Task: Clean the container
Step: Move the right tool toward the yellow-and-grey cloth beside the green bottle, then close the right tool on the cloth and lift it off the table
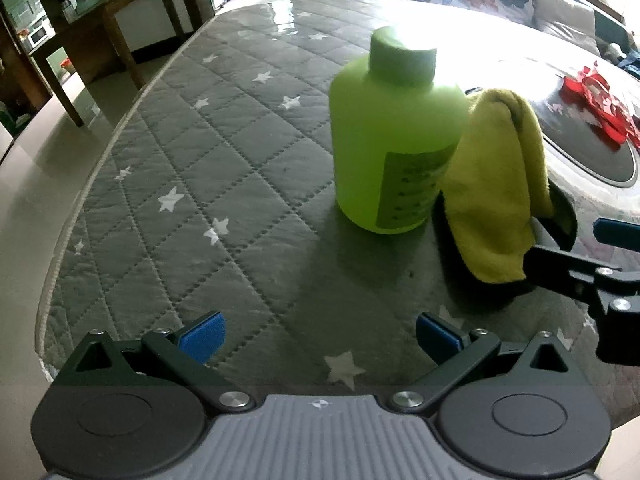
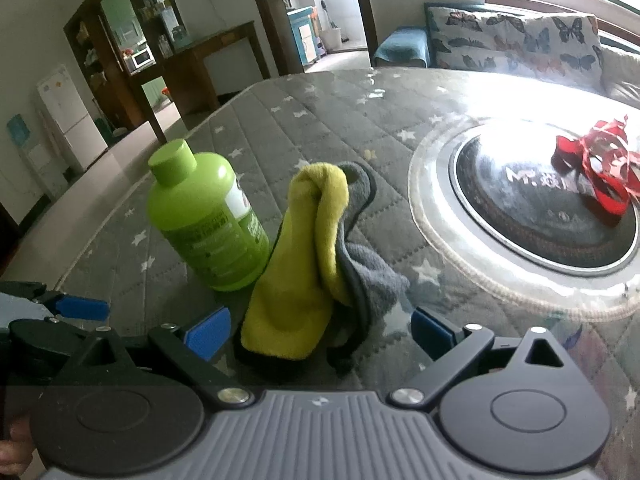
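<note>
The left gripper (image 1: 320,338) has a grey ribbed housing along its base, stamped at twelve o'clock with a small pale pinwheel mark. Two round matte-black discs flank it at nine and three o'clock. Black link arms run up from silver pivot screws to bright blue pads (image 1: 204,336), with smaller silver screws at the upper joints and a triangular cut-out in each black bracket. The right gripper (image 2: 320,334) is built the same: grey ribbed body, black discs, silver screws, blue pads (image 2: 210,332), same pinwheel mark. At eight o'clock in the right wrist view, a sliver of bare skin (image 2: 14,456) shows at the frame edge.
</note>
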{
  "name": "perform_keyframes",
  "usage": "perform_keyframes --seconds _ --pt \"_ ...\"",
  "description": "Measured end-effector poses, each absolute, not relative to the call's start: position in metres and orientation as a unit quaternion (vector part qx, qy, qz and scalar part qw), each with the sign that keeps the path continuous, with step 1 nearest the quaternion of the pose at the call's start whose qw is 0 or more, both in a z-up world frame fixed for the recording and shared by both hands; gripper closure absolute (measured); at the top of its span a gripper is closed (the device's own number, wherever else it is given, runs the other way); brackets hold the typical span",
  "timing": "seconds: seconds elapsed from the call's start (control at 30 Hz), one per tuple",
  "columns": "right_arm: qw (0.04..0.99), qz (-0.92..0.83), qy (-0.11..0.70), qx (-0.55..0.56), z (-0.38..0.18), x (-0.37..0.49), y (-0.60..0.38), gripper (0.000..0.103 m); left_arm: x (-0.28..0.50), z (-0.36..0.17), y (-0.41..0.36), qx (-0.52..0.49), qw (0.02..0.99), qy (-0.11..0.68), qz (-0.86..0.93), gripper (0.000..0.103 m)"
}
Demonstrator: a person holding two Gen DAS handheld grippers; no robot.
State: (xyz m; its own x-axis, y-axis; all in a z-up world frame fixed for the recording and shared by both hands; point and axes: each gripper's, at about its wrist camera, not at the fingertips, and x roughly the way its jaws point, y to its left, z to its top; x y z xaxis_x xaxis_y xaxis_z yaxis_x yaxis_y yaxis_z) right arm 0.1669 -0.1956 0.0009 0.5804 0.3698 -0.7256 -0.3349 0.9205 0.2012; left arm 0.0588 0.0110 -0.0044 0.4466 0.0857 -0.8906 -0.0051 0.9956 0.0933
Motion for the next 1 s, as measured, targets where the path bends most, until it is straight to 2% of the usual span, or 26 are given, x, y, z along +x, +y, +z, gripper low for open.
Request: perform_keyframes --seconds 0.47,0.83,1.0 --pt "0.891 0.206 0.404 0.024 -0.004 0.163 -0.224 0.006 0.064 -0.006 0.014 0.041 0.848 0.527 0.037 0.0" --pt "0.9 0.204 0.384 0.039 -0.01 0.191 -0.215 0.02 0.063 -0.006 0.018 0.038 0.847 0.529 0.042 0.0" --pt "0.901 0.202 0.382 0.042 -0.016 0.206 -0.206 0.035 0.062 -0.003 0.019 0.038 0.849 0.526 0.043 0.0"
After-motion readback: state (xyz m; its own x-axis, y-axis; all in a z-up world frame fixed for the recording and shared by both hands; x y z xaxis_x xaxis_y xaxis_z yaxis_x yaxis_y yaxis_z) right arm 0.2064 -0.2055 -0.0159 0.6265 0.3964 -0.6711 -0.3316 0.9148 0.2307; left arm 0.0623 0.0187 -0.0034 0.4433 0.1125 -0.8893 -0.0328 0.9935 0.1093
